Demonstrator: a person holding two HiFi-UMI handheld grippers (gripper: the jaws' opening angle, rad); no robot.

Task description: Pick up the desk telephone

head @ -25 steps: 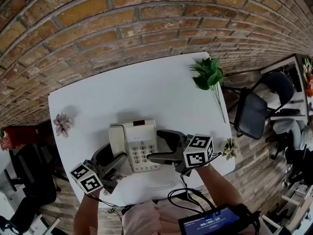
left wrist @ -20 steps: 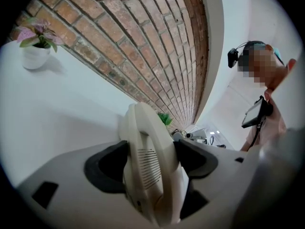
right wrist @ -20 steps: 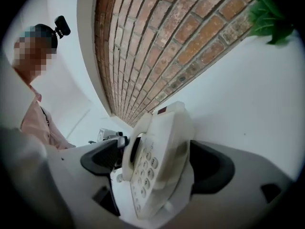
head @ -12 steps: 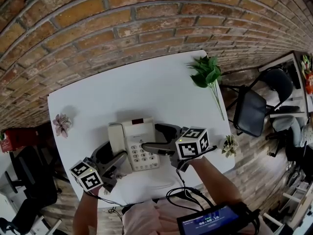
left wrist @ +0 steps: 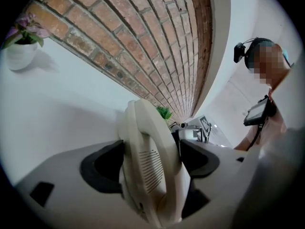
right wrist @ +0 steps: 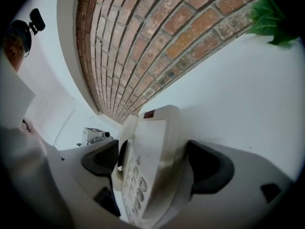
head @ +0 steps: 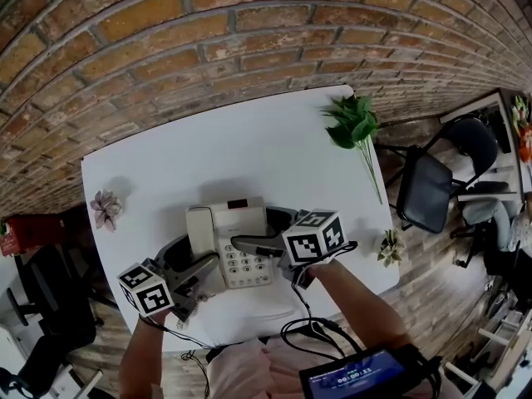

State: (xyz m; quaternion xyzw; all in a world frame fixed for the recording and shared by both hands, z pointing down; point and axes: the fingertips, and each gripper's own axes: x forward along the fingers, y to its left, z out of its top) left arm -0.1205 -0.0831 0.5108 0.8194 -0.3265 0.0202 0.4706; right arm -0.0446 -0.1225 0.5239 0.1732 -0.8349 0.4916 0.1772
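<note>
The desk telephone (head: 235, 241) sits flat on the white tabletop (head: 249, 140), close to the near edge in front of me, handset (head: 199, 233) in its cradle on the left side and keypad (head: 242, 264) to the right.

My left hand-held gripper (left wrist: 150, 162) straddles the handset end. Its jaws have just been opening and stand wide, with the handset between them and a thin dark gap at the right pad (left wrist: 200, 159).

My right hand-held gripper (right wrist: 155, 165) is rolled over and also stands wide around the phone's right edge. One jaw is over the keypad with a gap showing, the other just beside the casing.

A green sprig (head: 353, 123) lies at the far right corner.
</note>
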